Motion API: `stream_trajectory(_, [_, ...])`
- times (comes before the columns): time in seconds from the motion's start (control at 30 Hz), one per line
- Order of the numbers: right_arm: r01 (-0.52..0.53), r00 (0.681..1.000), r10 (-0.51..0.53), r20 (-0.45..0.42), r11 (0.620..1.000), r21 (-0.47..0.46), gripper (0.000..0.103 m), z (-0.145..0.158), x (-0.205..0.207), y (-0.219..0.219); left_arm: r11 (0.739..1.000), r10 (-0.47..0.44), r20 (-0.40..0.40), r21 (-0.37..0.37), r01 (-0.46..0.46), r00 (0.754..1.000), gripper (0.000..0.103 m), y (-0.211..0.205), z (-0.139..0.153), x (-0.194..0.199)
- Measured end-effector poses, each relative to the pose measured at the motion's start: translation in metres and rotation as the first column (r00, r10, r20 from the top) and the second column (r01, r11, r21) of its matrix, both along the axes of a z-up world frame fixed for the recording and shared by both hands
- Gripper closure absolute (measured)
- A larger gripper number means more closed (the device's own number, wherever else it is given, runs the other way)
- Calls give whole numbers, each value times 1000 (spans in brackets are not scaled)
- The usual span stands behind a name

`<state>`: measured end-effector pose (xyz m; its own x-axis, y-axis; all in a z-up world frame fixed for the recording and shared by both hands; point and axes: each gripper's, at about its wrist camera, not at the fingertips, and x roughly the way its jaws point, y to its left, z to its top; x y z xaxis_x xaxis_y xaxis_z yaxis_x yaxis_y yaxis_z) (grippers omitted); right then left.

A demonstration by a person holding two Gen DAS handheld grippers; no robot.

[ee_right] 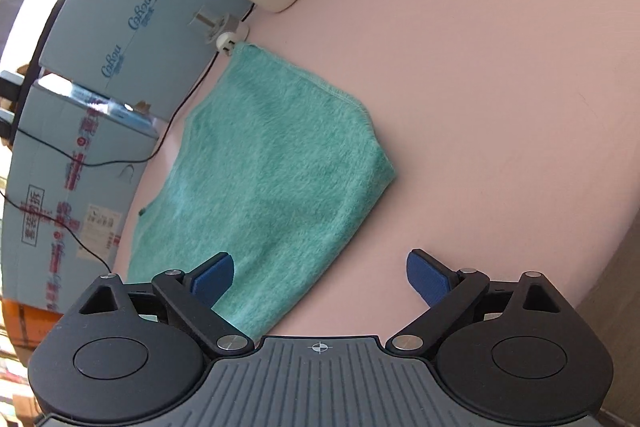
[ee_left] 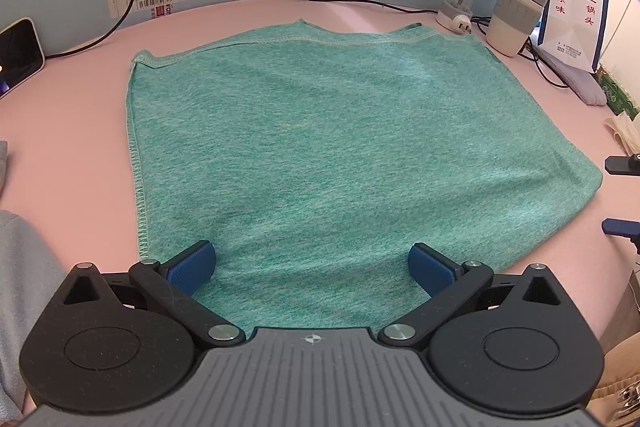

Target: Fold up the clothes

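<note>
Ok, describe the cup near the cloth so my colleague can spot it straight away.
Start at the pink table and follow the teal cloth to its far right corner, by the blue cardboard wall. There, next to a white plug adapter, stands the cream cup, the only object wearing a grey ribbed sleeve and lid.

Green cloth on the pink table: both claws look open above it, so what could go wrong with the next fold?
1. The green cloth has its far corner right by the white plug adapter and the cup; dragging that edge could snag or tip them.
2. The left claw and the right claw are both open and hold nothing; a shallow pinch may catch only one layer of the already doubled cloth.
</note>
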<state>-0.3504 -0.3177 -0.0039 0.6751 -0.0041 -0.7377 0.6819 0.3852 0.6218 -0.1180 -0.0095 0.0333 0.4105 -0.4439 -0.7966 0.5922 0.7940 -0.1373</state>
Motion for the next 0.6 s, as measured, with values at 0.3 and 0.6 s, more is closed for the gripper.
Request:
stream_trajectory(0.3, [22, 999, -22, 40, 1000, -12, 6, -6, 12, -3, 1000, 7, 9, 27, -7, 1000, 0, -5, 0, -2])
stream_trajectory(0.6, [12, 998, -10, 56, 999, -33, 6, -8, 14, -5, 989, -6, -41, 146, 12, 999, 0, -27, 10, 4])
